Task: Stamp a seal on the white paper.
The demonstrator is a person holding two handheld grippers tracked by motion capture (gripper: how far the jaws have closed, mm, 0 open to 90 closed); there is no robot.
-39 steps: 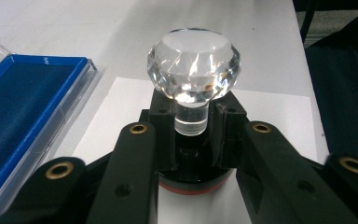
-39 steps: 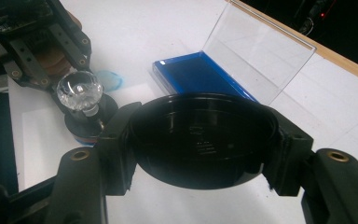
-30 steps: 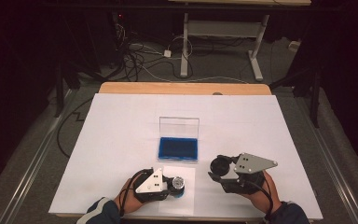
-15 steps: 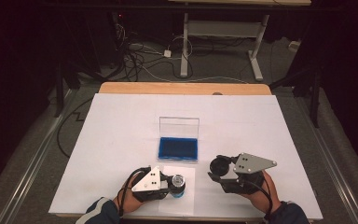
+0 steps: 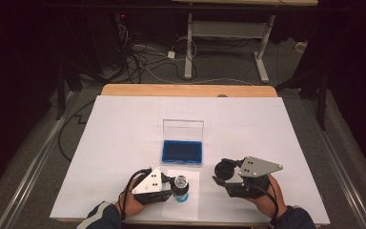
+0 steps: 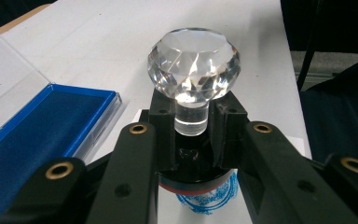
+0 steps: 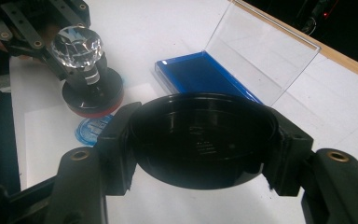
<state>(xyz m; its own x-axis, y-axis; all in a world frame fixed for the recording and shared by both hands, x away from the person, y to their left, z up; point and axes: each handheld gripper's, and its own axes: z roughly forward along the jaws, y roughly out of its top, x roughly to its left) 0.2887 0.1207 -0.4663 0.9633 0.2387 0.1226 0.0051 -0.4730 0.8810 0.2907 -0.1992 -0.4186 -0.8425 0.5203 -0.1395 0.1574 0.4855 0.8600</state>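
White table (image 5: 124, 143): left gripper (image 6: 192, 123) clamps the stamp's (image 6: 193, 65) stem.

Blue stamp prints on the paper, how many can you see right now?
1. A round blue print lies on the white paper, partly under the edge of the stamp held by the left gripper. More may be hidden beneath the stamp.

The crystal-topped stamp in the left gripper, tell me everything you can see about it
The stamp has a clear faceted knob, like cut glass or acrylic, on a short clear stem rising from a round black base with a red band at its lower edge. It stands upright on a white paper sheet, over a blue round inked print. The left gripper is shut on it, its black jaws clamping the stem. The open blue ink pad case lies just beyond.
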